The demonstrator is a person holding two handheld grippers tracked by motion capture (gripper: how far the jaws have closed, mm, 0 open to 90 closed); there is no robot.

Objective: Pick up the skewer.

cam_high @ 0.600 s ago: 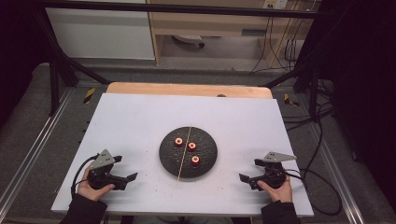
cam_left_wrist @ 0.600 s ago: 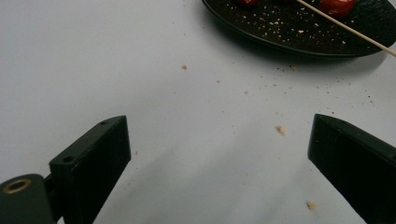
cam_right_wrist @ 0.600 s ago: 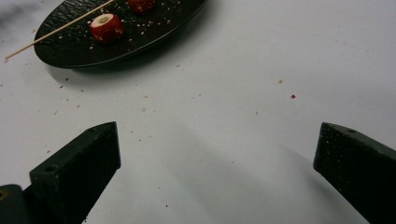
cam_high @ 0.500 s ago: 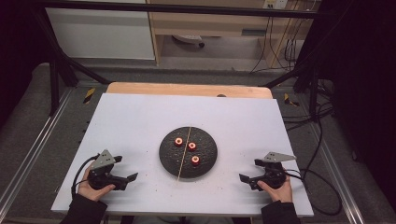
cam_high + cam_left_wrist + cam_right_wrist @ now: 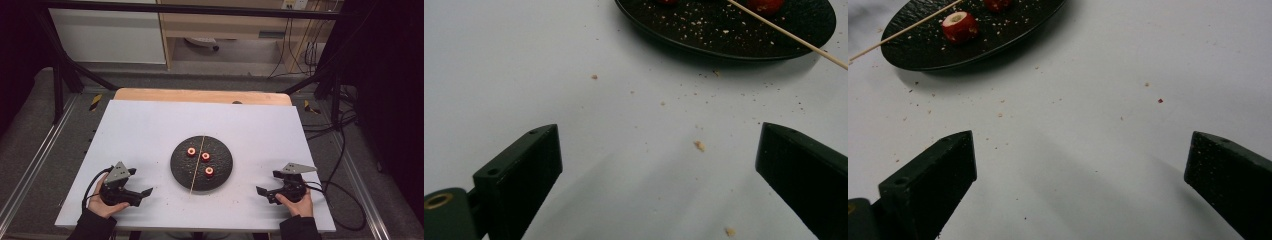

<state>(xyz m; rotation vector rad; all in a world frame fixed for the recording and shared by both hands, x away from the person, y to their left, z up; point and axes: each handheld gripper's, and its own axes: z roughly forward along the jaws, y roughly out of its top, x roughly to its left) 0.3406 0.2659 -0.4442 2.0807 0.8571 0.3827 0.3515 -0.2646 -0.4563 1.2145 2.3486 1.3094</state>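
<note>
White table top [image 5: 150, 130], crumbs [image 5: 699, 145] scattered on it, wooden cabinet [image 5: 225, 25] behind.

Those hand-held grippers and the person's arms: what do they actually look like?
Each is a black, chunky hand tool. The left gripper and the right gripper both end in two flat black jaws with squared, slanted tips, wear a grey three-cornered plate on top, and trail a black cable. One left jaw carries a brass-coloured ring at its base. The person wears dark long sleeves.

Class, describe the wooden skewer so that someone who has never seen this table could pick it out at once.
On the white table sits a round black plate. Across it lies the skewer, a thin pale stick overhanging the near rim. Unlike the three red pieces beside it, it is long and straight.
</note>
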